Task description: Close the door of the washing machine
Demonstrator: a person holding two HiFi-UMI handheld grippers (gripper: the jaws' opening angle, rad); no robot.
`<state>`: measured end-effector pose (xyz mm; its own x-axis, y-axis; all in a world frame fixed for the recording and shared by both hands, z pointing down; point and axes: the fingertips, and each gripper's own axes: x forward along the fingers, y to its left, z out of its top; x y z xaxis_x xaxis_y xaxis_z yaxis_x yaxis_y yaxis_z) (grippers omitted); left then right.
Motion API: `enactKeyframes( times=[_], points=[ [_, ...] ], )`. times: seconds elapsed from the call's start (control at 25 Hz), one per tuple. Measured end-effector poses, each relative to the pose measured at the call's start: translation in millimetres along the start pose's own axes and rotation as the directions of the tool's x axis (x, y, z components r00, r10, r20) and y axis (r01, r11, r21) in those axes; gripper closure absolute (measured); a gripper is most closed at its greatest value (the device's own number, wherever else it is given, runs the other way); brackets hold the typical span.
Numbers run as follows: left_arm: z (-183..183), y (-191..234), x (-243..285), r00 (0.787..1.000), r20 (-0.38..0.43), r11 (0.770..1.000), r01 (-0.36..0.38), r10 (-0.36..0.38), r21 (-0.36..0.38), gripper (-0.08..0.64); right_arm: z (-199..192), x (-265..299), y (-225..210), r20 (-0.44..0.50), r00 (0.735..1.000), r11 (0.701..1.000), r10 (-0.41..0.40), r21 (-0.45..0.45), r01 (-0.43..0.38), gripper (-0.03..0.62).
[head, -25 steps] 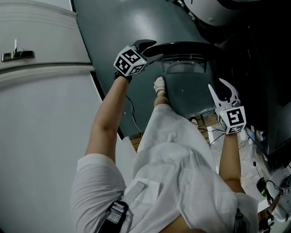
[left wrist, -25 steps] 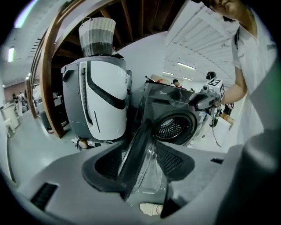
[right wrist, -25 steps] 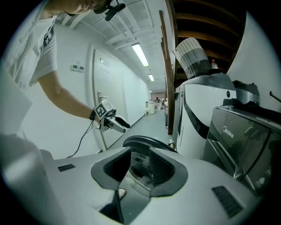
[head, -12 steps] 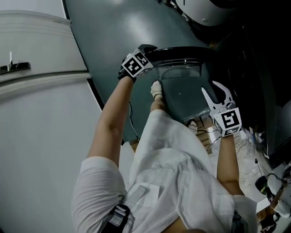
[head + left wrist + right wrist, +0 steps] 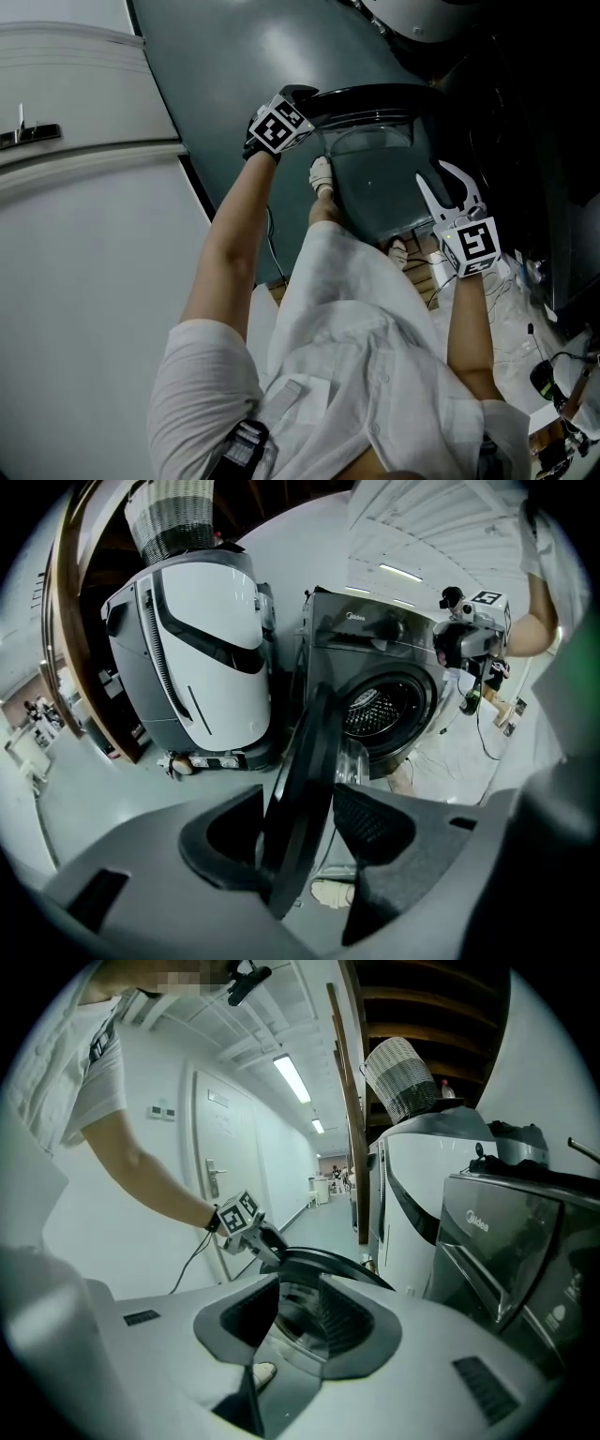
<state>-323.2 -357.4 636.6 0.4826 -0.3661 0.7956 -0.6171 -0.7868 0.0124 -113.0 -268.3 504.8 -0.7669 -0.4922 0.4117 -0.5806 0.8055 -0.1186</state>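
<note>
Left gripper view looks along the left gripper (image 5: 298, 797). Its jaws have just been closing a little yet stand wide, straddling the dark rim of the door (image 5: 314, 733). A gap shows on one side, so nothing is clamped. The door hangs swung out, well apart from the drum opening (image 5: 377, 710) of the washing machine (image 5: 403, 658). The right gripper (image 5: 298, 1290) hovers near the door's other side, jaws apart and empty. The door looks rigid and fairly heavy, its glossy rim probably slippery and its clear bowl (image 5: 367, 141) breakable. I judge the rim's free edge, away from the hinge, the best hold for a steady swing.
</note>
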Motion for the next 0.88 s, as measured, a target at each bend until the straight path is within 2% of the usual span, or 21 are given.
enactKeyframes(
  times=[0.32, 0.48, 0.88],
  points=[
    [-8, -39, -2, 1.000, -0.020, 0.998, -0.022, 0.021, -0.061, 0.334, -7, -27, 7, 0.025, 1.000, 1.000, 0.003, 0.002, -0.003, 0.443],
    [-11, -69, -5, 1.000, -0.027, 0.995, -0.008, 0.005, -0.102, 0.347, -11, -48, 12, 0.036, 0.999, 1.000, 0.005, 0.004, -0.005, 0.443],
    [-8, -153, -4, 0.999, -0.020, 0.993, 0.022, -0.025, -0.119, 0.376, -21, -99, 16, 0.056, 0.998, 1.000, -0.003, -0.004, 0.004, 0.443]
  ],
)
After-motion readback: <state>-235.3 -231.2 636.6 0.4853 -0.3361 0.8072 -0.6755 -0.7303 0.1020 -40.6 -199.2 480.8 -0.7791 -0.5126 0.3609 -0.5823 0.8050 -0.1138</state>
